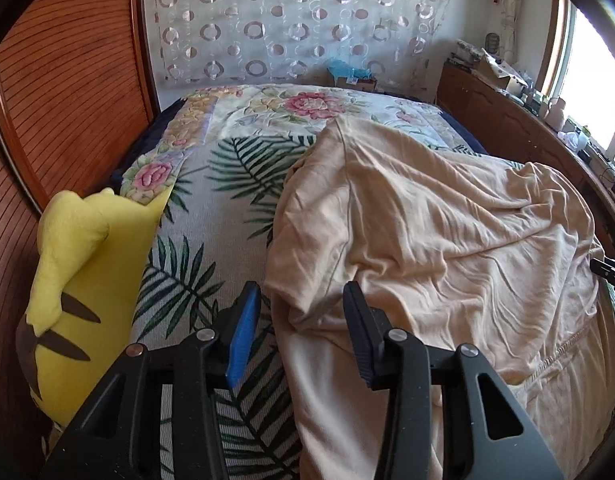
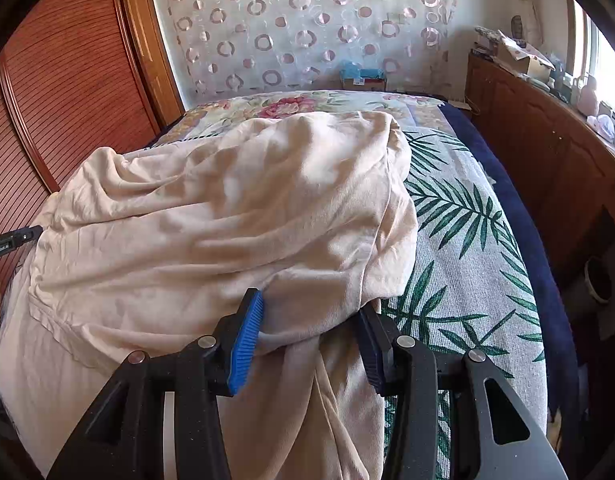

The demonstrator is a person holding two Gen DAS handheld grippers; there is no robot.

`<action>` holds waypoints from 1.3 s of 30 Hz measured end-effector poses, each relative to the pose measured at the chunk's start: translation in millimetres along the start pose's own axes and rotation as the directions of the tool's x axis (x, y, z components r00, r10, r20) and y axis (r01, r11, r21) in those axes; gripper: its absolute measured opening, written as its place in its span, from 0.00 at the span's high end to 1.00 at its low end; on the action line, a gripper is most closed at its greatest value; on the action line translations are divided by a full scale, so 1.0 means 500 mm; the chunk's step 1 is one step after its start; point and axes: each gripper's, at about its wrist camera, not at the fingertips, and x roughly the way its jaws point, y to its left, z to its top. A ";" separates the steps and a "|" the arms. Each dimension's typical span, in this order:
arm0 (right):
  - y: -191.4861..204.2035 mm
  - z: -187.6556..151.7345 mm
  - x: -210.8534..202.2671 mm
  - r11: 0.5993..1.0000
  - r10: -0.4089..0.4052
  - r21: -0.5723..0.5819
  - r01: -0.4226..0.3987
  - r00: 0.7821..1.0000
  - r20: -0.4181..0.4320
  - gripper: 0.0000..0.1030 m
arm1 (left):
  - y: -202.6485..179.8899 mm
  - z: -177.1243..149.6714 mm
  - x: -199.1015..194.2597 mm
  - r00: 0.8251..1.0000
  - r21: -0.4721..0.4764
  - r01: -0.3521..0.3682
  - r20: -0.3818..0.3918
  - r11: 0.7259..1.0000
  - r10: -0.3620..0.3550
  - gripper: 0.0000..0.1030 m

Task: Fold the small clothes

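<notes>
A cream garment (image 1: 427,208) lies crumpled and bulging on the bed's palm-leaf cover (image 1: 195,200). My left gripper (image 1: 301,292) straddles the garment's near left corner. A strip of bed cover shows between the blue pad (image 1: 243,332) and the fabric edge, so the jaws stand apart and are not clamped. In the right wrist view the cream garment (image 2: 227,208) is bunched between the pads of my right gripper (image 2: 311,308), which is shut on its near right edge. The fabric hangs down below the jaws. The left gripper's body (image 2: 11,240) shows at the left edge.
A yellow plush toy (image 1: 79,280) leans at the bed's left side against a slatted wooden door (image 1: 67,80). A wooden cabinet (image 2: 547,152) with clutter on top runs along the right, under a bright window. A box (image 1: 351,78) sits beyond the bed's far end.
</notes>
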 end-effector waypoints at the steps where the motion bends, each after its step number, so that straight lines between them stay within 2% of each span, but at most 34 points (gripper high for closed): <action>1: 0.000 0.000 -0.001 1.000 0.000 -0.001 0.000 1.000 0.000 0.54 | -0.002 0.002 -0.002 1.000 0.009 0.002 0.012 1.000 -0.002 0.57; 3: 0.000 0.000 0.000 1.000 -0.005 -0.005 0.005 1.000 -0.001 0.54 | -0.006 0.006 -0.002 1.000 0.034 0.001 0.026 0.999 -0.001 0.61; 4: 0.002 0.000 0.001 1.000 -0.010 -0.008 0.010 1.000 -0.002 0.54 | -0.008 0.008 0.000 1.000 0.042 0.003 0.024 0.999 -0.004 0.67; 6: 0.002 0.002 0.003 1.000 -0.014 -0.012 0.014 1.000 -0.005 0.54 | -0.013 0.012 0.013 1.000 0.062 -0.003 0.003 0.998 0.003 0.69; 9: 0.002 0.009 0.006 1.000 -0.022 -0.014 0.022 1.000 -0.016 0.54 | -0.010 0.019 0.029 1.000 0.064 -0.013 -0.023 0.998 0.015 0.77; 10: 0.001 0.012 0.008 1.000 -0.024 -0.008 0.024 0.999 -0.023 0.54 | -0.009 0.019 0.030 1.000 0.062 -0.012 -0.026 0.998 0.014 0.89; 11: -0.001 0.016 0.010 1.000 -0.024 0.001 0.024 0.999 -0.029 0.54 | -0.008 0.019 0.030 1.000 0.057 -0.004 -0.026 0.998 0.005 0.94; 13: -0.005 0.024 0.012 0.999 -0.046 0.013 0.047 0.998 -0.029 0.55 | -0.012 0.017 0.018 1.000 0.055 -0.001 -0.010 0.999 0.001 0.95; 14: -0.009 0.027 0.010 0.998 -0.064 0.023 0.064 0.998 -0.021 0.60 | -0.014 0.016 0.008 1.000 0.052 -0.026 0.009 0.998 0.026 0.96; 15: -0.010 0.030 0.010 0.998 -0.060 0.027 0.061 0.998 -0.017 0.73 | -0.016 0.014 0.000 1.000 0.050 -0.023 0.022 0.998 0.022 0.96; 16: -0.011 0.032 0.010 0.998 -0.049 0.028 0.049 0.999 -0.015 0.81 | -0.020 0.014 -0.015 0.999 0.048 0.004 0.037 0.999 -0.005 0.96; 18: -0.010 0.034 0.000 0.999 -0.044 0.029 0.043 0.999 0.015 0.91 | -0.024 0.014 -0.038 0.998 0.049 0.014 0.062 0.999 -0.017 0.96; 23: 0.001 0.029 -0.068 1.000 -0.001 0.010 -0.001 0.990 0.143 0.93 | -0.037 0.012 -0.118 0.987 0.058 0.072 0.142 0.996 -0.080 0.96; 30: 0.016 -0.008 -0.181 0.999 0.039 -0.045 -0.029 0.970 0.240 0.94 | -0.050 -0.011 -0.221 0.965 0.072 0.144 0.211 0.987 -0.156 0.97; 34: 0.011 -0.041 -0.230 0.997 0.062 -0.053 -0.050 0.964 0.260 0.94 | -0.043 -0.039 -0.267 0.952 0.051 0.182 0.239 0.982 -0.189 0.97; 39: -0.003 -0.046 -0.197 0.999 0.027 -0.048 -0.018 0.980 0.196 0.94 | -0.041 -0.063 -0.286 0.948 0.042 0.198 0.246 0.979 -0.202 0.97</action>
